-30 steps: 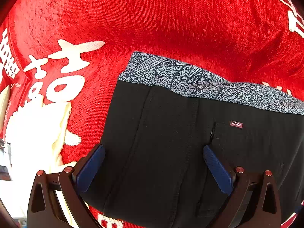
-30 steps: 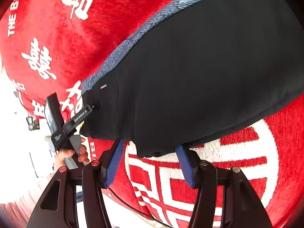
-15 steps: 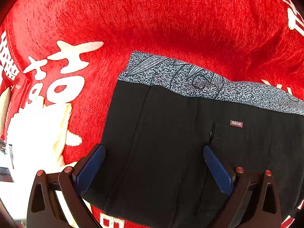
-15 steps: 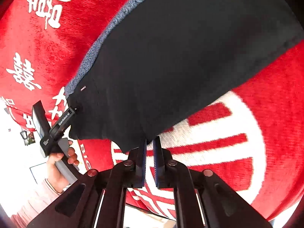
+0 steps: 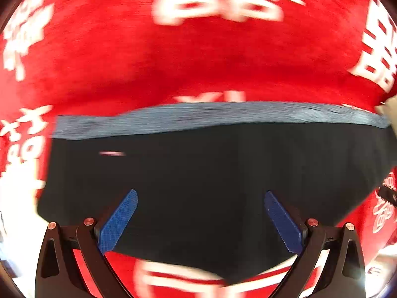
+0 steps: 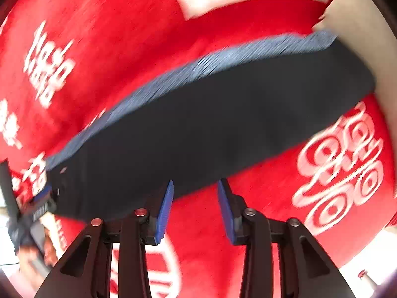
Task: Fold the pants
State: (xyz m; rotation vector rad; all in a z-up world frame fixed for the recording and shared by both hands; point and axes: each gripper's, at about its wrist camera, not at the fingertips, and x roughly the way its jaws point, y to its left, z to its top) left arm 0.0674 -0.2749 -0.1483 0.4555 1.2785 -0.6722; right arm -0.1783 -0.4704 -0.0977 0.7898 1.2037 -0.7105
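Your left gripper (image 5: 200, 219) hangs over the folded black fabric pants with grey waistband (image 5: 211, 178), jaws spread wide, nothing pinched. Your right gripper (image 6: 195, 206) has jaws opening, empty, pants edge at twelve o'clock on the red cloth with white characters (image 6: 124, 37).

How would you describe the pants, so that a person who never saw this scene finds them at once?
A red cloth with large white characters covers the whole surface. On it lie the black pants, folded flat into one wide dark block. Their speckled grey waistband along the far edge sets them apart: nothing else on the cloth is dark.
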